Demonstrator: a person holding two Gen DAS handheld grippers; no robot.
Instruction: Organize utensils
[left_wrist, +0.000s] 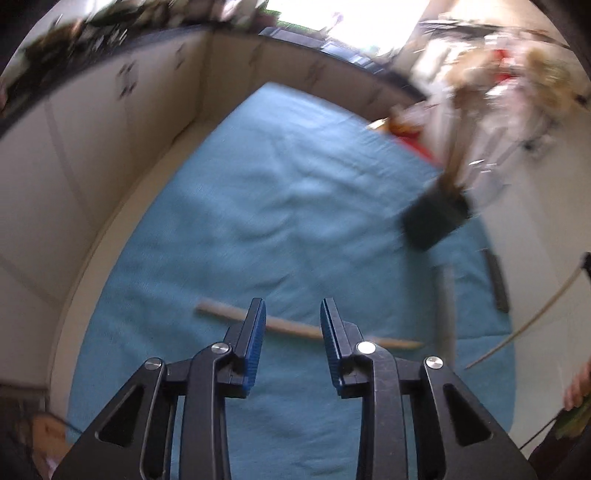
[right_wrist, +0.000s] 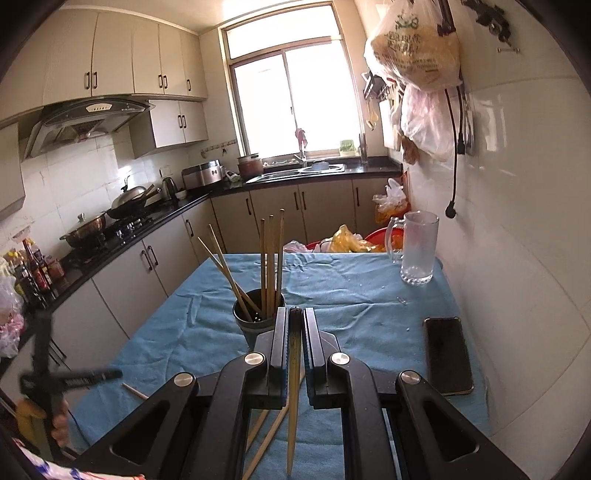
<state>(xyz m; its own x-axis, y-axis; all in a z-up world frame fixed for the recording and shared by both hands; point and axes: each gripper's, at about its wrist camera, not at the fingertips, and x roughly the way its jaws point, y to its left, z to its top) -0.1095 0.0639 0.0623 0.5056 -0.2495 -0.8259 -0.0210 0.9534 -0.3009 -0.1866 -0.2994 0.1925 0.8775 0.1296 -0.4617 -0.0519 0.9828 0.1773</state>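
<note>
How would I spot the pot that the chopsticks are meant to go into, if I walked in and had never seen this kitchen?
Look at the table with the blue cloth. Near its middle stands a dark round cup, in front of the right gripper. Unlike the clear glass mug by the wall or the flat phone, it is opaque and has chopsticks sticking up out of it.

Daylight is admitted through the window (right_wrist: 286, 99), which is overexposed to white in both views. The left wrist view is heavily smeared by motion blur; the right wrist view is rendered sharp. Fisheye curvature and dark vignetting are seen at the edges.
</note>
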